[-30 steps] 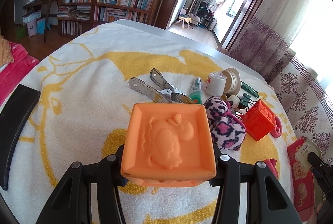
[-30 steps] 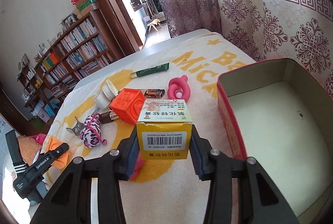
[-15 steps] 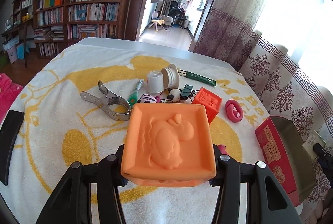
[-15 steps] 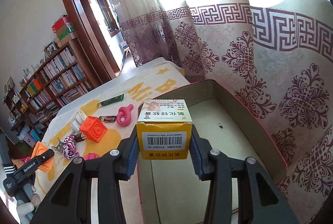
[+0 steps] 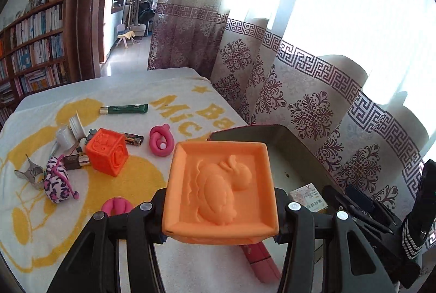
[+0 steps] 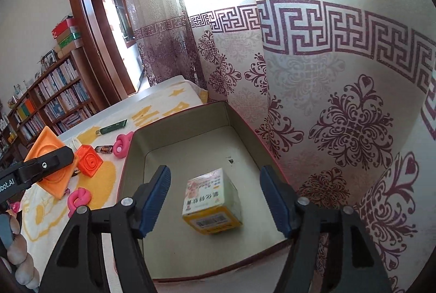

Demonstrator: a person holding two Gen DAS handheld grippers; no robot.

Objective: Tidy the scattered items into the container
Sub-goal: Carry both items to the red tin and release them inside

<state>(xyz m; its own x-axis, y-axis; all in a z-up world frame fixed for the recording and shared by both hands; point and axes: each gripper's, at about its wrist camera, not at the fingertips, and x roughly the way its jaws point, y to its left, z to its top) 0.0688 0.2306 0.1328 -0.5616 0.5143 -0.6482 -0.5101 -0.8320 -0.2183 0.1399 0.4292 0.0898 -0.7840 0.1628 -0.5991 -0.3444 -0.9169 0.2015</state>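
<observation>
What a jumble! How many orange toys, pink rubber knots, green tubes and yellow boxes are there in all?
Orange toys: 2, the held flat block and the cube on the towel
Pink knots: 2, one beside the cube, one nearer
Green tube: 1
Yellow box: 1, inside the container
Total: 6

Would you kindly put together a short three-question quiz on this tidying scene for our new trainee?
1. True or false: the yellow medicine box lies inside the red tin.
2. What is clamped in the left gripper? A) a green tube B) a pale orange block C) a pink ring
3. Fill in: the jaws of the right gripper are ____ above the box, with no pad touching it.

Key: 1 true; 2 B, the pale orange block; 3 opening.
</observation>
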